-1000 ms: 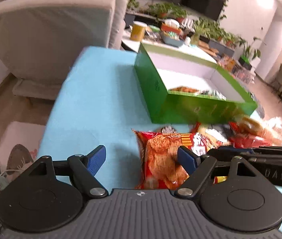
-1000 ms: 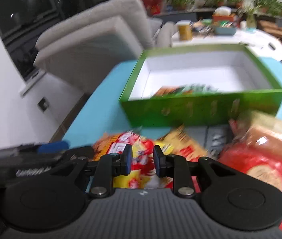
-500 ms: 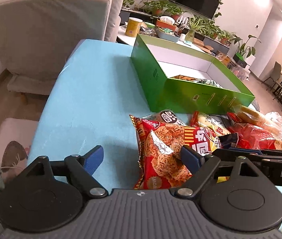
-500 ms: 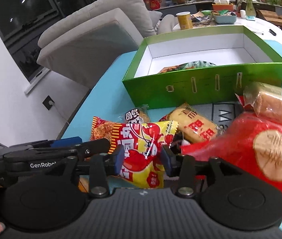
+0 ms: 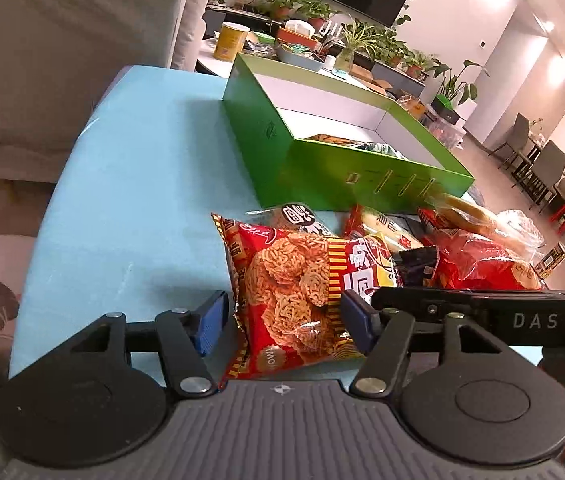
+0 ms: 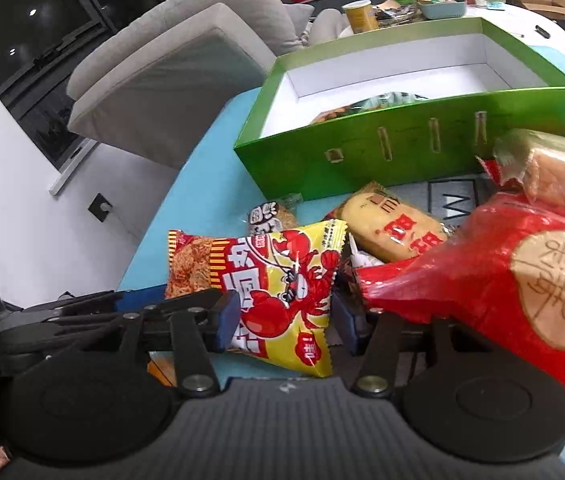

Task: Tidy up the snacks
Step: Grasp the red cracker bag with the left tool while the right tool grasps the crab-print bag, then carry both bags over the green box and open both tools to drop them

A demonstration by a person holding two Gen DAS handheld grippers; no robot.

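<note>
Right now your left gripper (image 5: 282,322) is closing its jaws around the red noodle-snack bag (image 5: 296,292), with a sliver of gap at the left pad. Your right gripper (image 6: 284,320) stands wide open around the yellow crayfish snack bag (image 6: 282,292), gripping nothing. Both bags lie in the pile near you, in front of the green box (image 5: 322,168), which already holds a few packs. Watch out: the two bags overlap, so lifting one could drag the other, and slick foil may slip from a shallow pinch. The table wears a light blue cloth (image 5: 130,184); a grey sofa (image 5: 62,48) sits at far left, potted plants (image 5: 362,40) beyond.
</note>
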